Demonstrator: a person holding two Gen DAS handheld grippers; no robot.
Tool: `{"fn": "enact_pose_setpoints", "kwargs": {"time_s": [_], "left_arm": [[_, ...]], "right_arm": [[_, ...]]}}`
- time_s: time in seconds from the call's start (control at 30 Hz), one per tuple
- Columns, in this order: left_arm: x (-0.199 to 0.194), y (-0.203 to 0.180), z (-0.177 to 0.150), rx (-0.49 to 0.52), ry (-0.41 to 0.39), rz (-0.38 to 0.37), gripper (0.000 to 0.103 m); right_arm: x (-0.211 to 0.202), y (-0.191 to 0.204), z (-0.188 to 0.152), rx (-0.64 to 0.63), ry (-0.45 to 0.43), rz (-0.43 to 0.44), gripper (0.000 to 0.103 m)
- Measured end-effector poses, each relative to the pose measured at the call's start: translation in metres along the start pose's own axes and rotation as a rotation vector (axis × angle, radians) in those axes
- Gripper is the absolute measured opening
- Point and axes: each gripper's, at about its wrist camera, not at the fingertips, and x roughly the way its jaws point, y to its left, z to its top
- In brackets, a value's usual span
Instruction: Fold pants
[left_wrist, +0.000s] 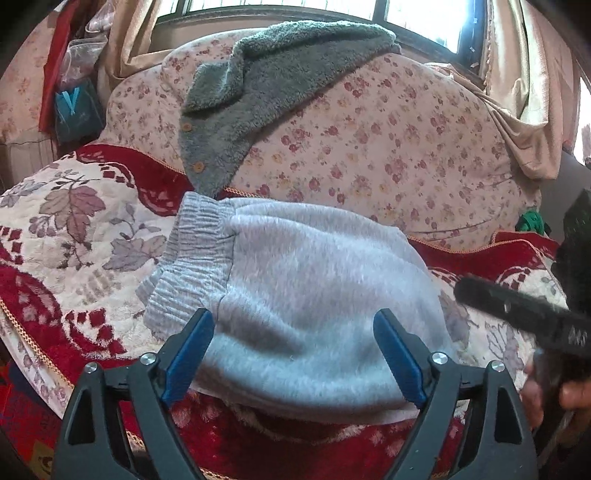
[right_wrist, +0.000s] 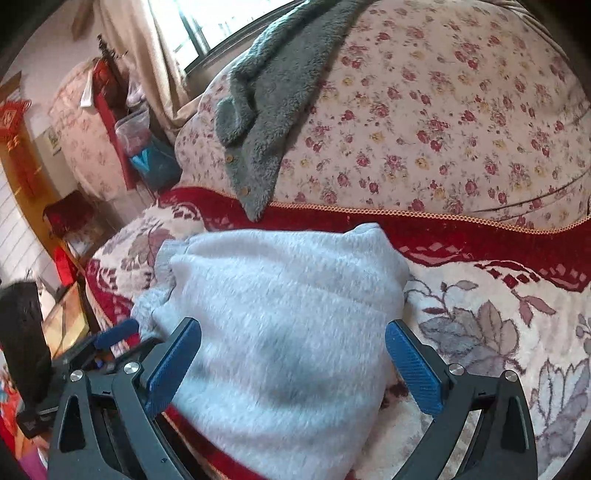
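Note:
The light grey fleece pants lie folded into a compact bundle on the red and white floral blanket, ribbed waistband at the left. My left gripper is open, its blue pads on either side of the bundle's near edge, holding nothing. In the right wrist view the same pants fill the middle, and my right gripper is open over them, empty. The right gripper's black body shows at the right of the left wrist view, and the left gripper at the lower left of the right wrist view.
A rolled floral quilt lies behind the pants with a dark grey fleece garment draped over it. Windows and beige curtains stand behind. A bag and boxes sit at the far left, and furniture stands beside the bed.

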Motion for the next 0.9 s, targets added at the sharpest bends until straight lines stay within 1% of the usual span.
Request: {"fn": "enact_pose_setpoints", "kwargs": {"time_s": [0.33,0.5,0.67,0.77,0.87,0.9], "left_arm": [[-0.007,-0.008,0.003,0.015,-0.021,0.056,0.087],[-0.007,-0.004,0.004,0.008,-0.019,0.065,0.087],[-0.008,-0.002,0.004,0.008,-0.021,0.072,0.088],[-0.007,0.008,0.009,0.000,-0.015,0.067,0.088],[-0.005,0.020,0.015,-0.012,-0.008,0.051,0.097],[-0.003,0.024,0.017,-0.021,0.001,0.032,0.097]], "right_arm": [[-0.003,0.012,-0.014,-0.015,0.021,-0.012,0.102],[-0.001,0.016,-0.018,-0.041,0.043,-0.032,0.103],[-0.002,0.016,-0.020,-0.042,0.052,-0.021,0.103],[-0.003,0.011,-0.020,-0.035,0.061,-0.019,0.103],[-0.002,-0.002,-0.020,0.003,0.064,-0.028,0.103],[-0.001,-0.008,-0.019,0.021,0.069,-0.029,0.103]]}}
